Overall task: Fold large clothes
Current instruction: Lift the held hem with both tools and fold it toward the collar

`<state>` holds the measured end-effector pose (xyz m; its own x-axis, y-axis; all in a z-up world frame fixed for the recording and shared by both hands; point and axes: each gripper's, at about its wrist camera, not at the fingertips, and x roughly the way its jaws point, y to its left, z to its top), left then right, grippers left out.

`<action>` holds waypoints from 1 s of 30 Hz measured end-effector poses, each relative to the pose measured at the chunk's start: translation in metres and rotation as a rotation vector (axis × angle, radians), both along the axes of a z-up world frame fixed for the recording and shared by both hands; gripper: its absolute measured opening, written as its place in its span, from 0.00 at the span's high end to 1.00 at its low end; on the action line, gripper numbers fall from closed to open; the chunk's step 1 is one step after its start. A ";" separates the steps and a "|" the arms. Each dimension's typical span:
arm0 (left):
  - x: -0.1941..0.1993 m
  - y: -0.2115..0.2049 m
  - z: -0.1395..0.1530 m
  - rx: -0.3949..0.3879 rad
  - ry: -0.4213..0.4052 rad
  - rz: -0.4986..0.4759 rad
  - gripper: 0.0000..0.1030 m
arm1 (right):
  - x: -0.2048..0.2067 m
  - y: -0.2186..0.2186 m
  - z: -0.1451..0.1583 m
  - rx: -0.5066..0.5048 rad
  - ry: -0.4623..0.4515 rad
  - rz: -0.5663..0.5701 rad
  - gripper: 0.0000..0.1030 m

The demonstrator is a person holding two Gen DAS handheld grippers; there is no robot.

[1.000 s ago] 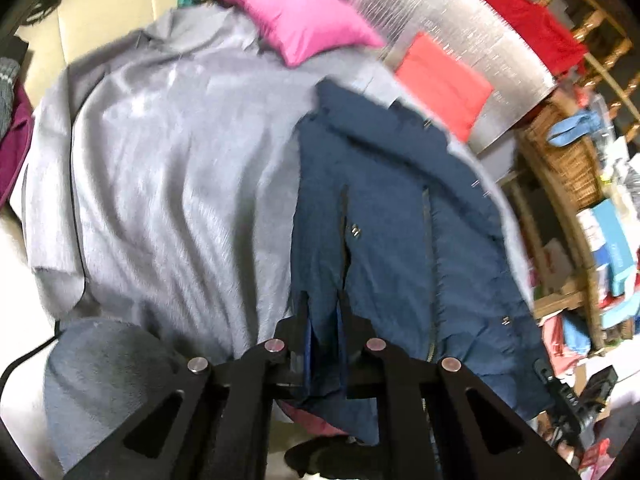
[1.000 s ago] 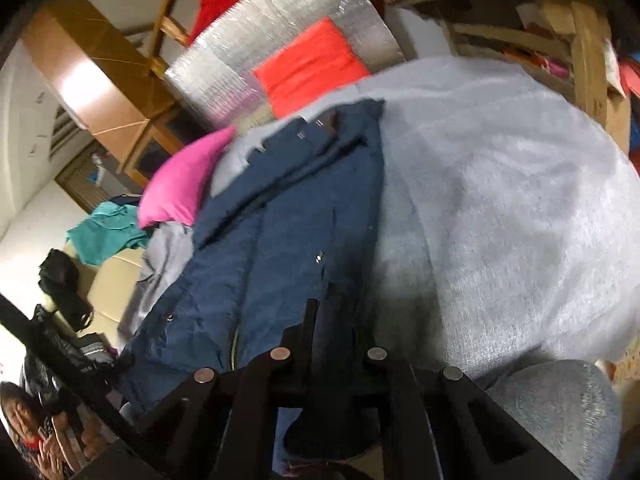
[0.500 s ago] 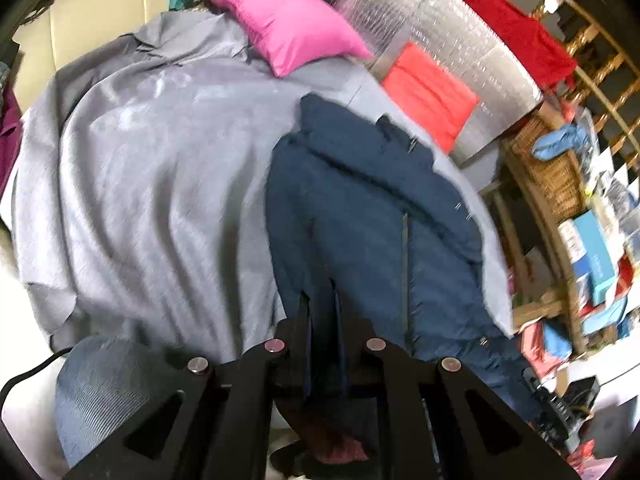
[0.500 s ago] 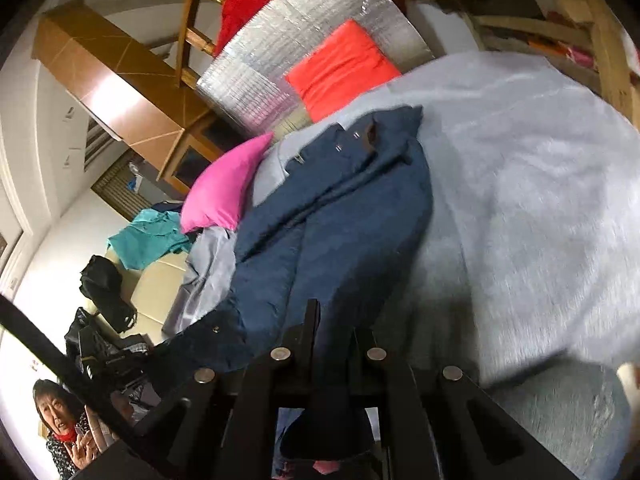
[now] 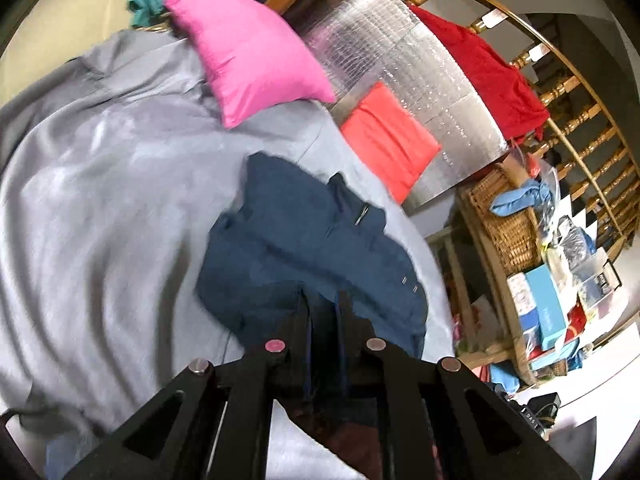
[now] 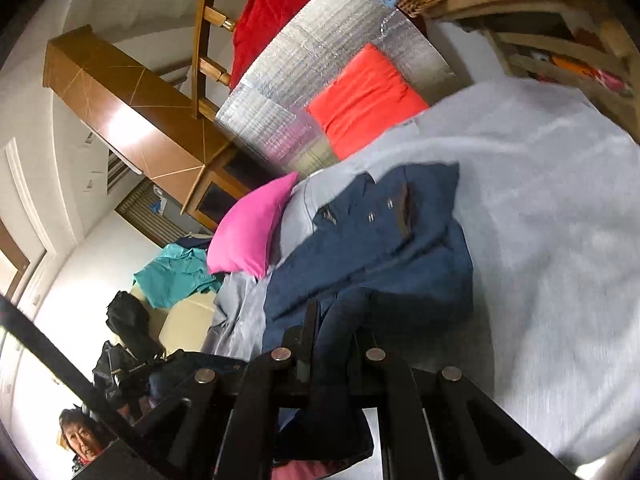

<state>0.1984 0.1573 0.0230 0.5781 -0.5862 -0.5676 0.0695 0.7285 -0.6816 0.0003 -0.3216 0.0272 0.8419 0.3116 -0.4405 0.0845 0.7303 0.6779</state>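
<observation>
Left wrist view: the left gripper [image 5: 323, 312] is clamped on an edge of the navy jacket [image 5: 304, 240]; in the right wrist view the right gripper [image 6: 332, 320] pinches another edge. The jacket lies bunched on the grey-covered bed [image 5: 100, 184], near a pink pillow [image 5: 248, 52] and an orange cushion [image 5: 388, 140].

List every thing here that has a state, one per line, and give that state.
navy jacket: bunched up, lower part lifted, rest lying on the grey sheet
left gripper: shut on navy jacket
right gripper: shut on navy jacket
grey sheet: spread, wrinkled
pink pillow: lying on the sheet
orange cushion: leaning against the silver foil panel
wicker basket: holding a blue cloth
</observation>
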 end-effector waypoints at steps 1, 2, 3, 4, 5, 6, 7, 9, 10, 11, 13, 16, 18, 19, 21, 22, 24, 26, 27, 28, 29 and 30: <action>0.016 -0.003 0.001 -0.018 0.008 -0.002 0.90 | 0.011 -0.003 0.002 0.000 0.003 -0.001 0.92; 0.028 -0.005 0.000 -0.038 0.023 -0.003 0.90 | 0.027 -0.008 0.002 0.016 0.011 -0.008 0.92; 0.042 -0.007 -0.001 -0.058 0.039 -0.001 0.90 | 0.045 -0.012 0.001 0.030 0.035 -0.012 0.92; 0.059 -0.013 -0.001 -0.066 0.047 -0.008 0.90 | 0.061 -0.014 0.000 0.033 0.053 -0.015 0.93; 0.071 -0.018 -0.002 -0.065 0.052 -0.011 0.90 | 0.083 -0.019 0.000 0.047 0.070 -0.030 0.93; 0.089 -0.024 -0.003 -0.050 0.063 0.001 0.90 | 0.099 -0.023 -0.001 0.055 0.086 -0.036 0.93; 0.106 -0.030 -0.003 -0.036 0.070 0.009 0.90 | 0.121 -0.029 -0.003 0.071 0.102 -0.051 0.93; 0.131 -0.038 -0.004 -0.006 0.045 0.026 0.90 | 0.155 -0.040 -0.007 0.080 0.125 -0.064 0.92; 0.142 -0.044 -0.007 0.023 0.039 0.036 0.90 | 0.174 -0.045 -0.013 0.093 0.144 -0.059 0.92; 0.151 -0.049 -0.012 0.048 0.038 0.042 0.90 | 0.187 -0.049 -0.020 0.111 0.157 -0.060 0.92; 0.168 -0.060 -0.034 0.086 0.027 0.053 0.90 | 0.204 -0.053 -0.032 0.101 0.165 -0.066 0.92; 0.187 -0.066 -0.065 0.161 0.072 0.106 0.90 | 0.223 -0.061 -0.065 0.073 0.157 -0.081 0.91; 0.202 -0.071 -0.075 0.177 0.056 0.085 0.87 | 0.234 -0.070 -0.080 0.099 0.174 -0.076 0.88; 0.208 -0.072 -0.079 0.172 0.057 0.082 0.87 | 0.240 -0.075 -0.086 0.124 0.159 -0.079 0.87; 0.219 -0.068 -0.091 0.100 0.088 0.092 0.87 | 0.246 -0.081 -0.094 0.137 0.138 -0.086 0.86; 0.220 -0.065 -0.094 0.075 0.098 0.097 0.85 | 0.249 -0.082 -0.098 0.142 0.131 -0.081 0.83; 0.219 -0.063 -0.095 0.039 0.087 0.086 0.80 | 0.252 -0.087 -0.102 0.175 0.111 -0.063 0.81; 0.215 -0.062 -0.091 0.032 0.079 0.076 0.76 | 0.248 -0.091 -0.098 0.207 0.076 -0.051 0.75; 0.213 -0.060 -0.088 0.028 0.079 0.074 0.75 | 0.245 -0.091 -0.096 0.215 0.061 -0.051 0.72; 0.213 -0.061 -0.086 0.023 0.079 0.077 0.73 | 0.241 -0.091 -0.094 0.216 0.044 -0.053 0.67; 0.210 -0.060 -0.084 0.019 0.075 0.082 0.69 | 0.238 -0.089 -0.090 0.209 0.036 -0.056 0.64; 0.206 -0.058 -0.082 0.021 0.066 0.089 0.66 | 0.235 -0.088 -0.088 0.199 0.029 -0.061 0.63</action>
<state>0.4045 0.0996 -0.0589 0.5887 -0.5217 -0.6175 -0.0404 0.7439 -0.6671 0.2352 -0.4101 -0.0606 0.8498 0.3437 -0.3996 0.1457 0.5755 0.8047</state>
